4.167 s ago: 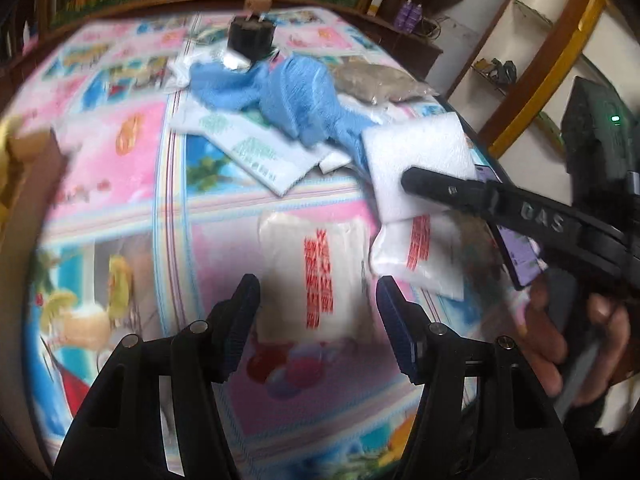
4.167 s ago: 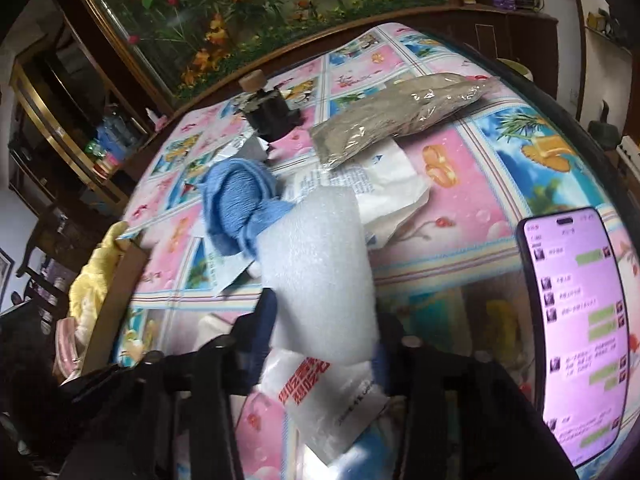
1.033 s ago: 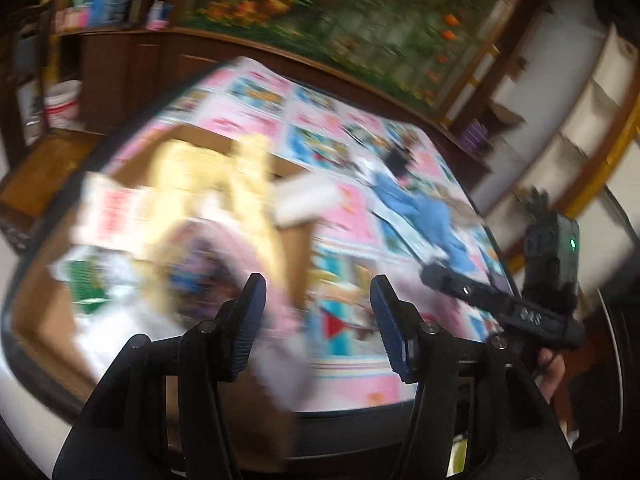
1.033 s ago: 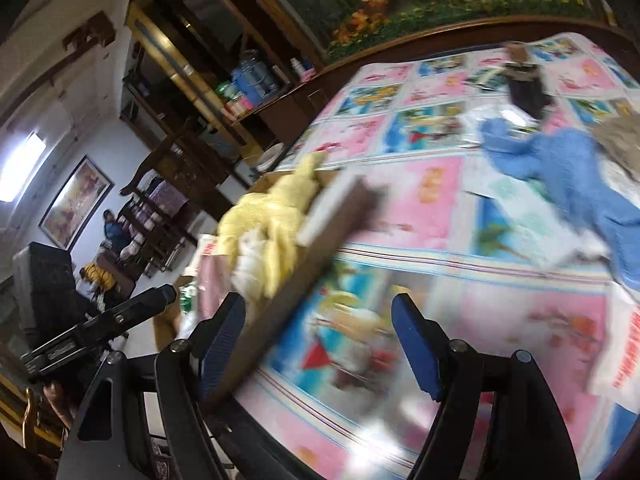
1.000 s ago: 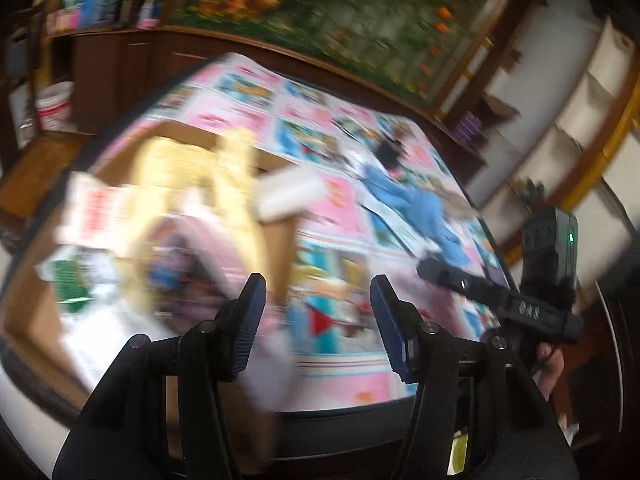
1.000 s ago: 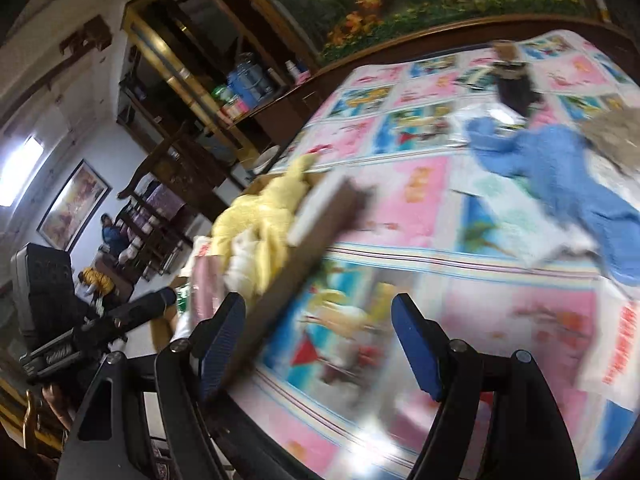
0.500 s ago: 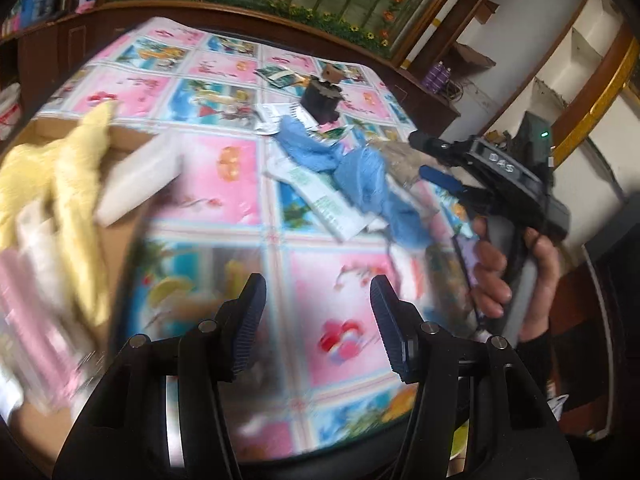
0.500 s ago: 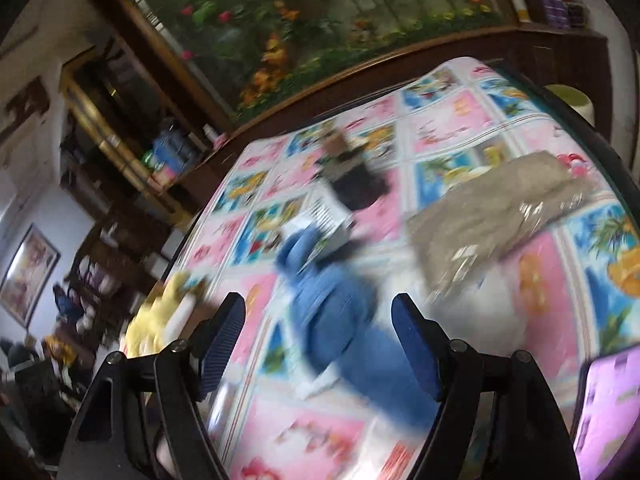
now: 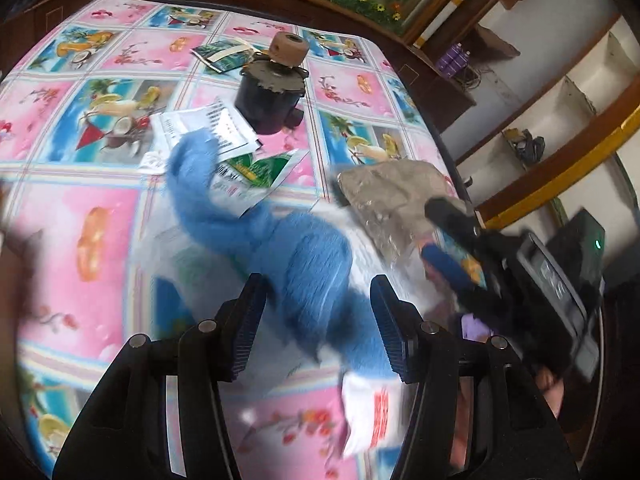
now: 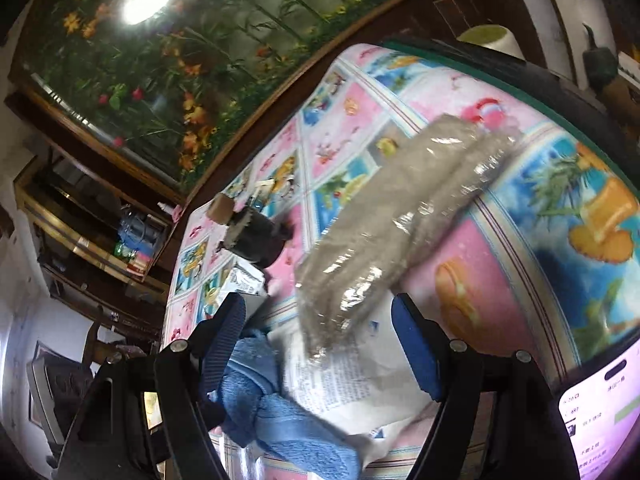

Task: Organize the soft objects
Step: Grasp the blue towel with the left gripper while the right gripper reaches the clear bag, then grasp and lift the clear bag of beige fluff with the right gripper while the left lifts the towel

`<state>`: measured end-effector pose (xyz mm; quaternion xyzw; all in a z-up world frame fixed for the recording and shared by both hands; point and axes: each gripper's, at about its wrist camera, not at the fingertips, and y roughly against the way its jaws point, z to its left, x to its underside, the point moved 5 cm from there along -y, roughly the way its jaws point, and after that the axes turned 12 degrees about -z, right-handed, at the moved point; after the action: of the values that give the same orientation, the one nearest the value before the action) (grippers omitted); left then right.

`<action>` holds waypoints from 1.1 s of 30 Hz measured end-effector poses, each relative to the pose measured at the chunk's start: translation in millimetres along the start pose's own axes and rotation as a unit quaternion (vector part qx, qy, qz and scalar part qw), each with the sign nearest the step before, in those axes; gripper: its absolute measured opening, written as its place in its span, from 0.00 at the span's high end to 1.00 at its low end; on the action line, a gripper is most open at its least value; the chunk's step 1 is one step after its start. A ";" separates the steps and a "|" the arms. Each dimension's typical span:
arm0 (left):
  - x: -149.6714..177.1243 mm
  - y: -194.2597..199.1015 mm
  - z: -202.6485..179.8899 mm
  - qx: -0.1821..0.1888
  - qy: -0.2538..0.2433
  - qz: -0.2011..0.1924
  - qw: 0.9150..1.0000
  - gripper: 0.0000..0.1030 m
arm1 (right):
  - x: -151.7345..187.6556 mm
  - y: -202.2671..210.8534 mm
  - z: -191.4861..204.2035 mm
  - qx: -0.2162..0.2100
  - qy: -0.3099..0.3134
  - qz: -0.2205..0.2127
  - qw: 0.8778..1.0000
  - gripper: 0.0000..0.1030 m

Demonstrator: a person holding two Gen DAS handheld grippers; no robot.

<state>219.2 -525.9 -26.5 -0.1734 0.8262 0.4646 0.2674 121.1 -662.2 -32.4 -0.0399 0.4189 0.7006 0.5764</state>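
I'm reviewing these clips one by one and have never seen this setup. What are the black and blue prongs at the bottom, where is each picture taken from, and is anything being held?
The prongs are the two fingers of hand-held grippers; a person holds one in each hand, with a camera on each looking forward along them. In the left view the left gripper is open over a blue towel, and the right gripper shows at the side. In the right view it is open before a grey plastic-wrapped bundle. Neither holds anything. Paper sachets, a black pot and a phone lie on the patterned tablecloth.
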 end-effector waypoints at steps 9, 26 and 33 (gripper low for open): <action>8.1 -1.1 15.0 -0.018 0.018 -0.010 1.000 0.64 | -1.4 5.7 -3.5 -0.003 -0.006 0.001 1.000 0.26; 58.8 148.6 96.3 0.062 0.085 -0.087 0.991 0.64 | -30.6 -27.9 -19.4 0.118 -0.045 -0.004 0.992 0.53; 56.8 166.4 110.7 0.105 0.113 -0.095 0.983 0.64 | -18.0 -24.1 -21.1 0.103 -0.025 -0.013 0.994 0.93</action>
<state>115.9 -348.2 4.4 -0.2738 0.8750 0.3252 0.2319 138.3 -689.9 -49.4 0.0316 0.4734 0.6473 0.5965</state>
